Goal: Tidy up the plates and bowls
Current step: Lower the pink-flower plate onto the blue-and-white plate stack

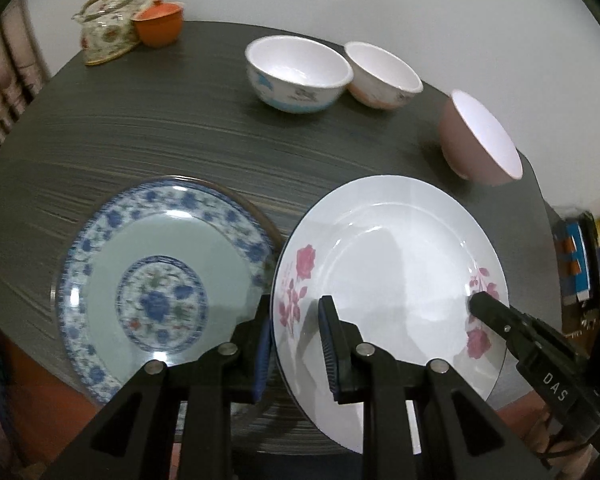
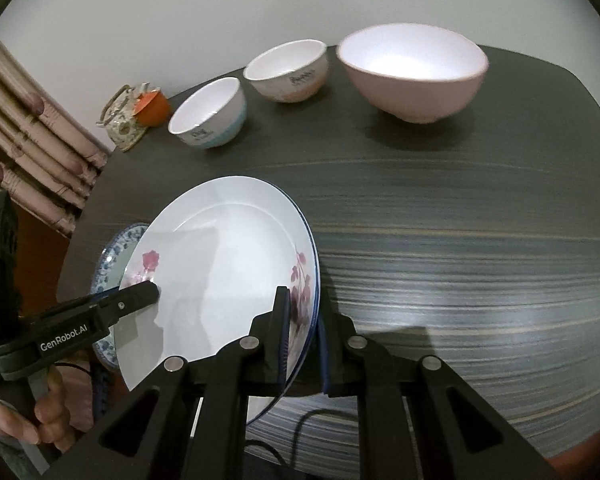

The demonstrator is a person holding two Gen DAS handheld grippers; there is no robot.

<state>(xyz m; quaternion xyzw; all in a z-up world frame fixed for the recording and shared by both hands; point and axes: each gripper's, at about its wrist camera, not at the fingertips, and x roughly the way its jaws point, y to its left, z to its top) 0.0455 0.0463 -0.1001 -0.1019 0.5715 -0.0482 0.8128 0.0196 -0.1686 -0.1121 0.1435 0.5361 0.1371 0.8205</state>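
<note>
In the left wrist view, the blue-patterned plate lies lower left on the dark surface. The left tool pinches the rose plate at its left rim, tilted; the right tool clamps its opposite rim. Three bowls stand across the upper right.

Dark striped table — pale wall; curtain

Three bowls behind two plates.
</note>
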